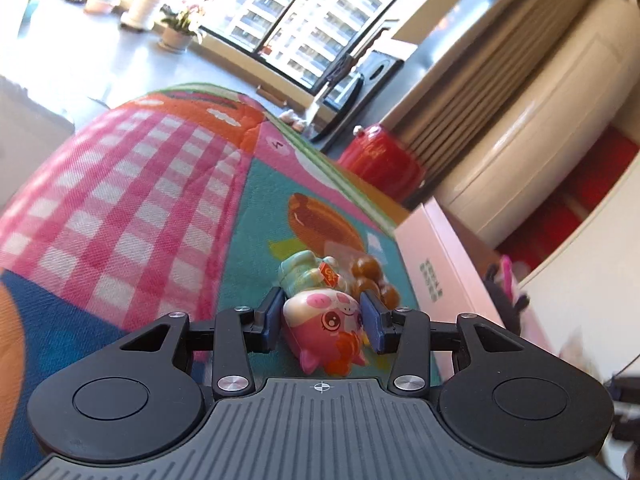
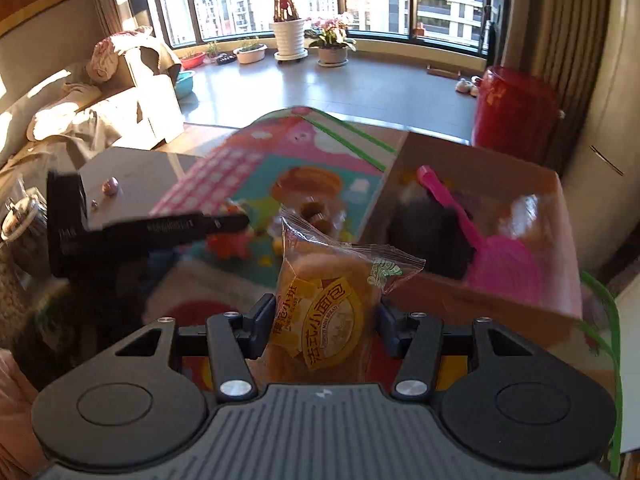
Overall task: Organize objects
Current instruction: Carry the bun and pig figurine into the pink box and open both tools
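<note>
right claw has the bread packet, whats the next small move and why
Probably carry the bread packet right and forward over the cardboard box, then let go. The right claw is shut on it in the air, and the box, already holding a pink scoop, sits just beyond it on the right.

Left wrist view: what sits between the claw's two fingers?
The pig figurine lies on the mat between the left claw's blue pads; brown beads lie beyond.

Bright window daylight, motion blur, fisheye edges
</note>
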